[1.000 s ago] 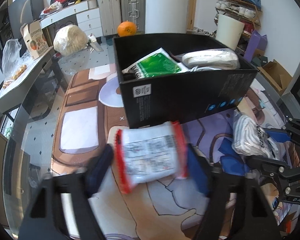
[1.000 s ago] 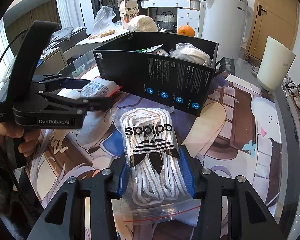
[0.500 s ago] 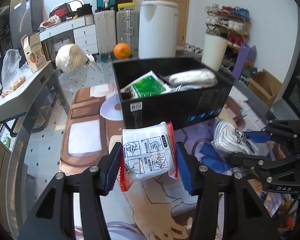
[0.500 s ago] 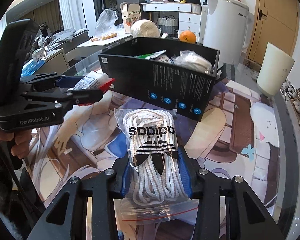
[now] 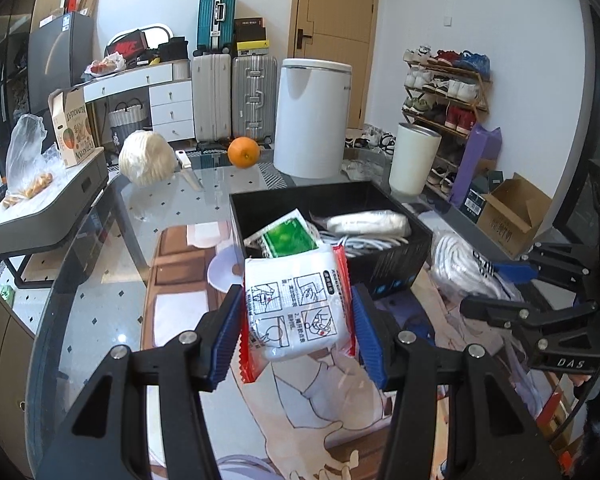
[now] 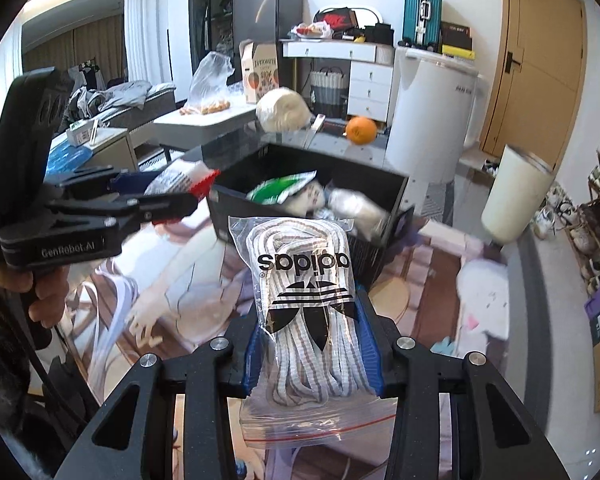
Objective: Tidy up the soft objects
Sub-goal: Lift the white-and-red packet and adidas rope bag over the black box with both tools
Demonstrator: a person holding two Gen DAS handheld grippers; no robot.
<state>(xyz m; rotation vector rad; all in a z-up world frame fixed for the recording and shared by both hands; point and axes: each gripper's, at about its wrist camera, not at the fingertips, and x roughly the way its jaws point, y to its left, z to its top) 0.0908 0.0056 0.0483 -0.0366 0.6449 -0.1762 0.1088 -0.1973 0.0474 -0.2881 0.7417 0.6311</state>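
Jaws pinching a white packet [image 5: 298, 304] and a bagged lace bundle [image 6: 306, 304], risking slipping short of the black box [image 5: 380, 196].

white walls [image 5: 440, 8]; wooden door [image 5: 336, 20], stacked suitcases [image 5: 232, 96]

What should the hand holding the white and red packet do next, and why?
Probably carry it a little farther forward over the black box and let go. The left gripper holds the white packet lifted just before the box's near wall, and other soft packs already lie inside, so it likely belongs there.
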